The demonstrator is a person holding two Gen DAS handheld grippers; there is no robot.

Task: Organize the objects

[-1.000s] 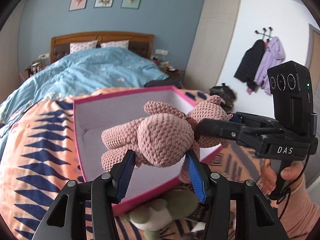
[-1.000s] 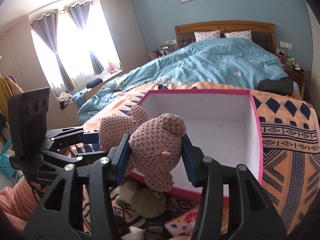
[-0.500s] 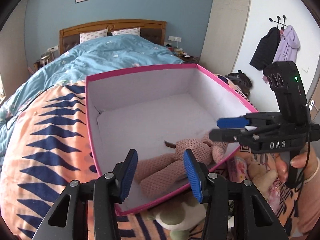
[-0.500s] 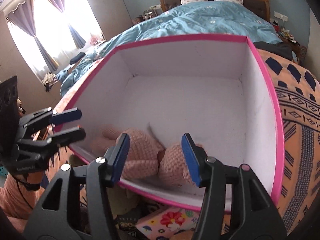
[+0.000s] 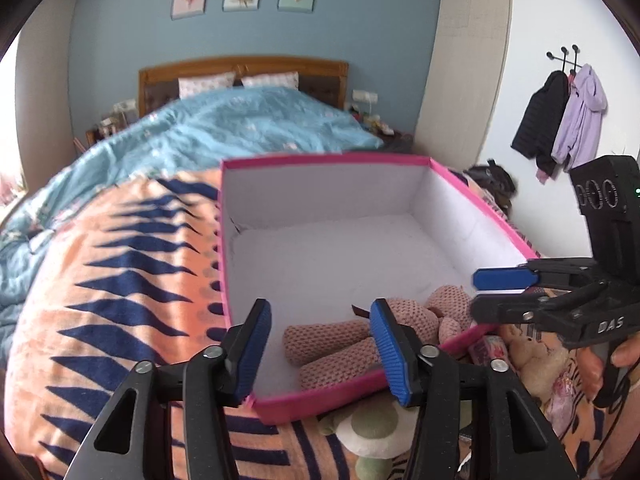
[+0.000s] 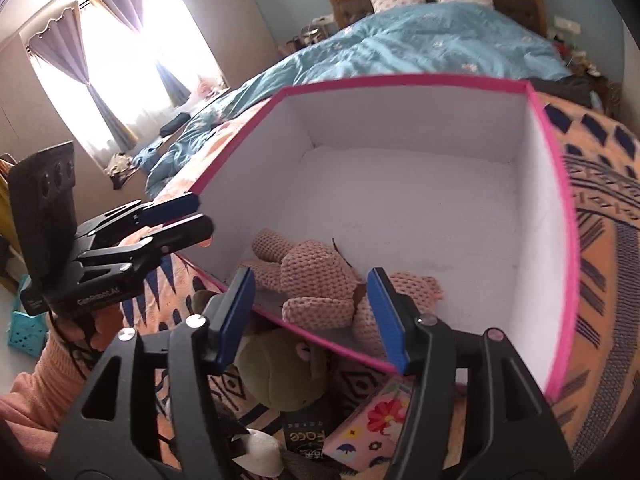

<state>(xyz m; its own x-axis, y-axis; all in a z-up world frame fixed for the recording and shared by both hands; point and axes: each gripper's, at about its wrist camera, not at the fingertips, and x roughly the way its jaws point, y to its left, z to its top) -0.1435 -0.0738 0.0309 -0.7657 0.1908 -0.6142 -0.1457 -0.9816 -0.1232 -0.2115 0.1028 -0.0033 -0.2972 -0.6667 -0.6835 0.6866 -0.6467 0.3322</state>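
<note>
Lying in box: the pink knitted bear (image 6: 316,280) rests on the white floor of the pink-edged box (image 6: 552,184), against its near wall, limbs sprawled, nothing gripping it.
Bear from the left: the same pink knitted bear (image 5: 360,340) shows in the box's near right corner, partly hidden behind a blue pad.
Box: pink-edged box (image 5: 320,158) sits open on the orange patterned blanket (image 5: 120,280), white inside.
Left gripper (image 5: 322,352): fingers spread wide and holding nothing, poised over the box's near wall; it also shows in the right view (image 6: 180,216), beside the box's left wall.
Right gripper (image 6: 314,316): fingers released and apart, framing the bear from above the near rim, not touching it; in the left view (image 5: 492,292) it hangs at the box's right corner.
Outside the box: a green plush toy (image 6: 276,372) lies against the near wall; a flowered pink booklet (image 6: 372,420) lies beside it.
Beyond: a blue quilt (image 5: 240,128) covers the bed.
</note>
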